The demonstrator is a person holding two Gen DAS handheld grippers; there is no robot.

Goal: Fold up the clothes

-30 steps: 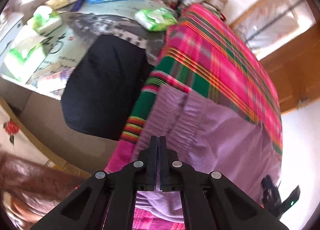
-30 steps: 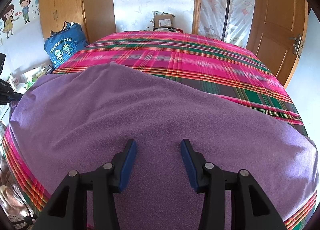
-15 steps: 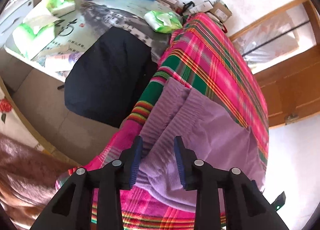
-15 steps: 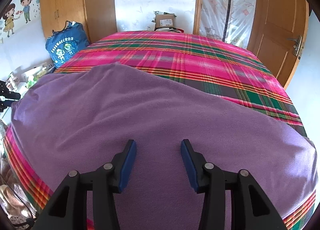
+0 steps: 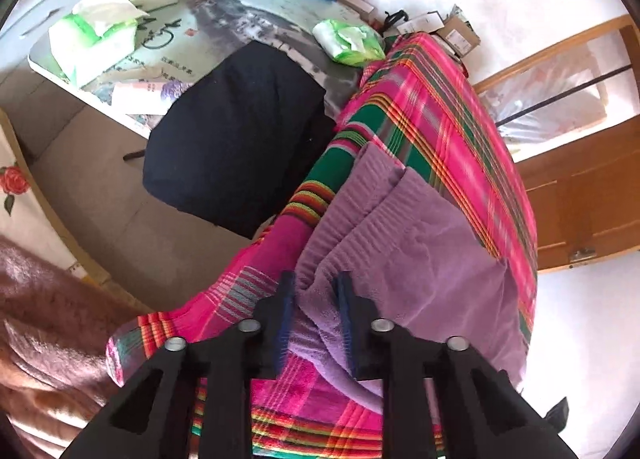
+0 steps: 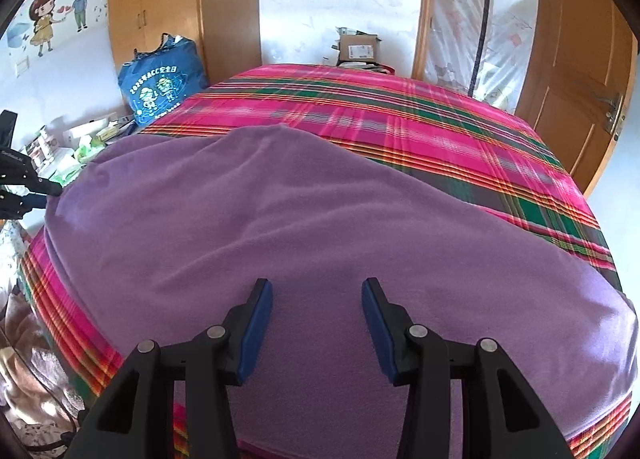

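Left claw (image 5: 315,291) agape astride purple garment (image 5: 420,255) edge.

purple fleece garment (image 6: 320,227) lies spread flat over plaid bedspread (image 6: 400,127).

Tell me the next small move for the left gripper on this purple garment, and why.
Probably close the left gripper on the ribbed edge of the purple garment. Its jaws stand open with that edge bunched between them at the bed's edge, while the right gripper hovers open over flat cloth, holding nothing.

Black bundle (image 5: 240,131) crowds bed edge (image 5: 320,195).
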